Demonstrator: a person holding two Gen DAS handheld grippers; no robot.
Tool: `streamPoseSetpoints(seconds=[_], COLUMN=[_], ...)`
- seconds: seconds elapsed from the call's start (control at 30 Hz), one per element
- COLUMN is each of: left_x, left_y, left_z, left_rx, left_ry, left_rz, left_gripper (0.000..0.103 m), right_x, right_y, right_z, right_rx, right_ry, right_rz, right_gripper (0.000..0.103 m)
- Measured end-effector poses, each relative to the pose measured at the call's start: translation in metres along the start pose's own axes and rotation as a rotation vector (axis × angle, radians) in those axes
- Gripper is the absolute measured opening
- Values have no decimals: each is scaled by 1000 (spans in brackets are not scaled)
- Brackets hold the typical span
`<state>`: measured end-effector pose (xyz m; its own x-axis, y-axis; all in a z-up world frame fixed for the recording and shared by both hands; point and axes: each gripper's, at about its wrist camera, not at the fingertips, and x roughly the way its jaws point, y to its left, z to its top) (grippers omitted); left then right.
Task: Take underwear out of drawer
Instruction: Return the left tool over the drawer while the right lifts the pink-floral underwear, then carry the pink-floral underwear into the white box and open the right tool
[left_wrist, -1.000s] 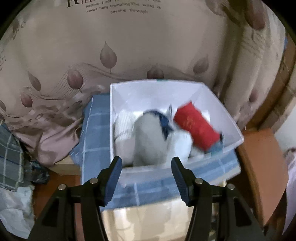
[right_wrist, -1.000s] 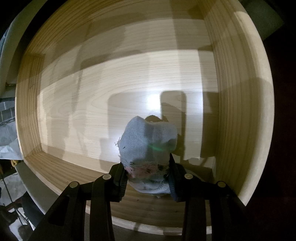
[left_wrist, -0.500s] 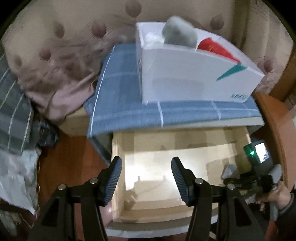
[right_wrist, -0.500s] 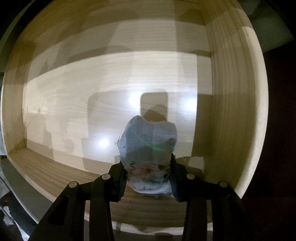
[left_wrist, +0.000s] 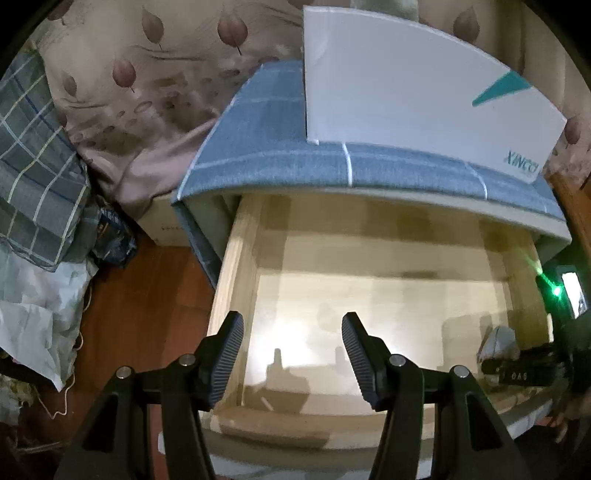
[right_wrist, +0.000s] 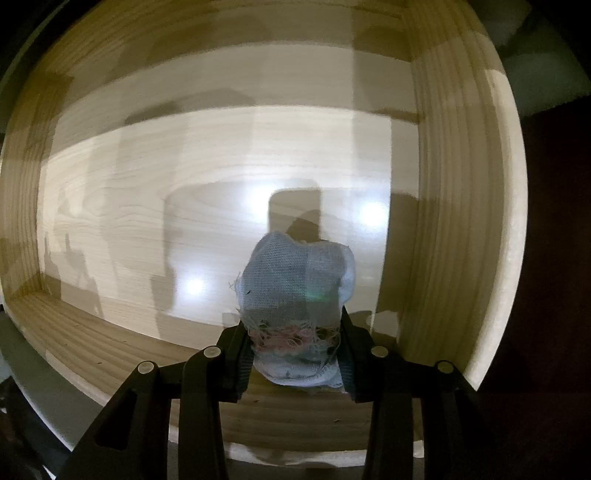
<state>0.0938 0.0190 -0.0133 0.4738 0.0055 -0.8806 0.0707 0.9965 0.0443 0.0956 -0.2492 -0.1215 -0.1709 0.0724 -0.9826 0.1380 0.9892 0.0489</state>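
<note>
Pale blue mesh cloth: that's the underwear (right_wrist: 295, 295), a frayed bundle with a pink, ragged seam low down, clamped between the right gripper (right_wrist: 295, 350) jaws.
Right gripper: squeezed tight on the bundle, both black pads pressing its sides, pointing steeply down into the drawer (right_wrist: 147, 177).
Where the bundle sits: over the right end of the drawer, near the right side wall; whether it touches the floor below I cannot tell.
Drawer: light wood, grain running across, glossy floor throwing back bright spots of light and dark shadows of the tool.
Left gripper (left_wrist: 291, 354): jaws standing wide apart, nothing between them, hanging above the front left part of the open drawer (left_wrist: 369, 295).
Same bundle from the left wrist view: a small pale lump (left_wrist: 498, 339) at the drawer's right side, with the other black tool (left_wrist: 517, 365) closed on it and a green light glowing just above.
Floor at left: reddish wood (left_wrist: 147, 314), with crumpled white plastic (left_wrist: 33, 321) lying on it.
Cabinet top: covered by a blue checked cloth (left_wrist: 266, 147) that overhangs the drawer.
On the cloth: a white box (left_wrist: 406, 92) with a teal triangle and teal lettering.
Far back: a beige leaf-print fabric (left_wrist: 147, 74), and a plaid fabric (left_wrist: 33, 147) at the left edge.
</note>
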Motion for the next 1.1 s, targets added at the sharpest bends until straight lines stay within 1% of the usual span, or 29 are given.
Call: streamPoseSetpoints(seconds=[0.03, 0.1, 0.13, 0.17, 0.27, 0.37, 0.47, 0.53, 0.6, 0.67, 0.9, 1.1], left_x=[0, 2, 3, 3, 4, 3, -1, -4, -5, -5, -6, -6], left_y=[1, 3, 4, 6, 11, 15, 15, 10, 8, 5, 6, 7], left_z=[0, 0, 0, 1, 2, 3, 3, 3, 2, 2, 2, 2], left_rx=[-7, -22, -33, -45, -80, -109, -104, -79, -62, -48, -48, -58], left_ry=[-8, 2, 4, 5, 0, -20, -46, -64, -66, -71, -79, -81], left_rz=[-3, -15, -19, -21, -27, -7, -4, 10, 10, 9, 3, 1], left_gripper=[57, 57, 57, 57, 57, 57, 57, 57, 57, 57, 57, 57], right_x=[0, -2, -4, -7, -13, -27, -43, -55, -68, -76, -122, -167], right_y=[2, 3, -6, -5, 0, 4, 5, 6, 5, 2, 2, -2], right_z=[0, -2, -2, -3, -6, -9, -17, -23, -29, -34, -48, -42], right_rx=[-4, -10, -16, -19, -38, -51, -57, -57, -47, -34, -36, -45], right_ry=[-2, -11, -20, -31, -74, -129, -208, -266, -319, -349, -451, -533], right_rz=[-1, -8, -11, -15, -18, -11, -16, -9, 1, 23, 29, 38], right_gripper=[36, 36, 35, 35, 35, 35, 35, 35, 35, 35, 35, 35])
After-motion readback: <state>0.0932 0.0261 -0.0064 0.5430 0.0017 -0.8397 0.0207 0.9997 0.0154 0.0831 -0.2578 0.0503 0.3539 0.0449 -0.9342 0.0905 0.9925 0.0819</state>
